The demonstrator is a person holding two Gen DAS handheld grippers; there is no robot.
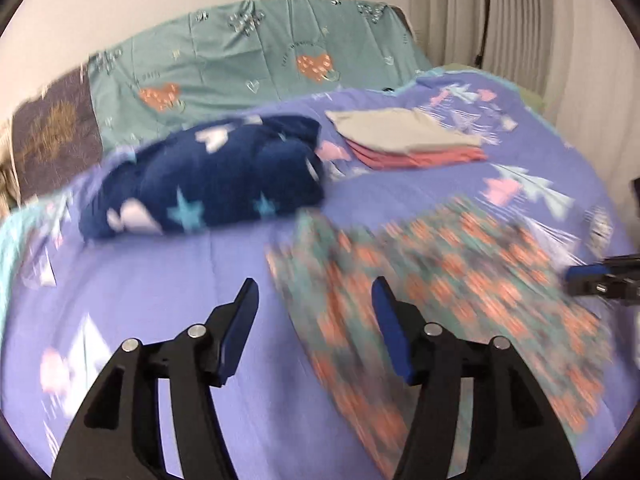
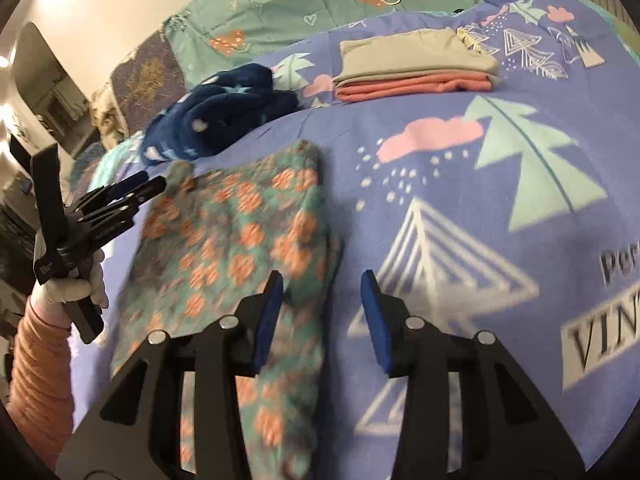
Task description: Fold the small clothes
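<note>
Both tongs stand spread and grip nothing: the left tongs [image 1: 315,288] hover over bare purple bedspread [image 1: 160,280], with the near-left edge of the teal-and-orange patterned garment [image 1: 440,280] lying just right of their gap. The right tongs [image 2: 322,280] sit over that garment's right edge [image 2: 240,248], with open bedspread [image 2: 460,208] to their right. Ahead of both, well apart from the garment's far edge, lie a rumpled navy star-print piece [image 1: 208,184] and a folded grey-over-pink stack [image 1: 408,140].
</note>
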